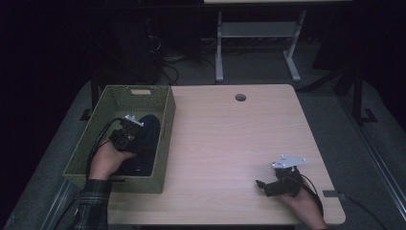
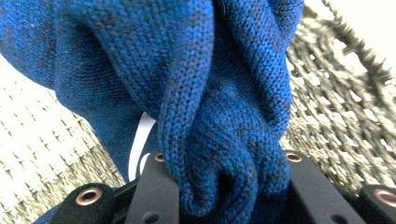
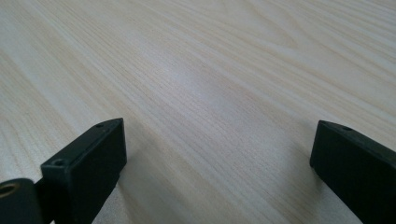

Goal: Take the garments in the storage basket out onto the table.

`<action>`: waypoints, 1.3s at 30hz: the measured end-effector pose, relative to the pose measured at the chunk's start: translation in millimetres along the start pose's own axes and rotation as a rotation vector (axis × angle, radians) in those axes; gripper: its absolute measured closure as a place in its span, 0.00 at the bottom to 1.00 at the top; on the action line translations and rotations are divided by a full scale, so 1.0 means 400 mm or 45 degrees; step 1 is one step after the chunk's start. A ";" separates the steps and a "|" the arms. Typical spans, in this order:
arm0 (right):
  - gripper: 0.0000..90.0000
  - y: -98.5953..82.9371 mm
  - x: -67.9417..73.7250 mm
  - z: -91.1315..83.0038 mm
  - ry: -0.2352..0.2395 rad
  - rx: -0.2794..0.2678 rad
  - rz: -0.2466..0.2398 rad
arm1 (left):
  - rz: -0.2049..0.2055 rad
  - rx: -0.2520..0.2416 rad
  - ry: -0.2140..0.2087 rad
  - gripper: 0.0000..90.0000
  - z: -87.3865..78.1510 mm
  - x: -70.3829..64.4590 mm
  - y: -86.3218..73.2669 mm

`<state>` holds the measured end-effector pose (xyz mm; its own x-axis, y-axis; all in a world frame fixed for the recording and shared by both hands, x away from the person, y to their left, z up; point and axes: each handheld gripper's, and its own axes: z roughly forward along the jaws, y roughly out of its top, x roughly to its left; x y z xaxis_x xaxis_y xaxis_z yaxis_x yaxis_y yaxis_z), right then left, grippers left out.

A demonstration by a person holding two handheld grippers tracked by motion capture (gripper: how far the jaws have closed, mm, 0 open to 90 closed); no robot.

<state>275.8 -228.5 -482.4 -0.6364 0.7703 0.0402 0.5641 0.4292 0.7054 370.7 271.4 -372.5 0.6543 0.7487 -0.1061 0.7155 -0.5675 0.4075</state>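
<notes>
Nearest my left camera is the blue knit garment (image 2: pixel 219 107), a thick fold bunched between my left gripper's (image 2: pixel 224 186) jaws, which are clamped on it. It lies inside the green woven basket (image 1: pixel 165 124) at the table's (image 1: pixel 230 143) left edge. To lift it well, I judge I should draw straight up, slowly, keeping the fold deep in the jaws so the trailing cloth clears the basket wall. My right gripper (image 3: pixel 217 154) rests low over bare wood, jaws spread wide, holding nothing.
</notes>
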 end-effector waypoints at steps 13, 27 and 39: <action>0.04 0.000 0.000 0.000 0.000 0.000 0.000 | 0.006 -0.010 -0.050 0.79 -0.060 0.004 0.017; 0.04 0.000 0.000 0.000 0.000 0.000 0.000 | 0.034 -0.001 -0.058 0.79 -0.130 0.008 0.040; 0.04 0.000 0.000 0.000 0.000 -0.002 0.000 | 0.076 -0.019 -0.040 0.79 -0.215 0.000 0.082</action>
<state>275.9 -228.5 -482.5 -0.6365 0.7703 0.0397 0.5632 0.4289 0.7063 372.9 282.2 -281.3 0.7032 0.7025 -0.1096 0.6713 -0.6053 0.4277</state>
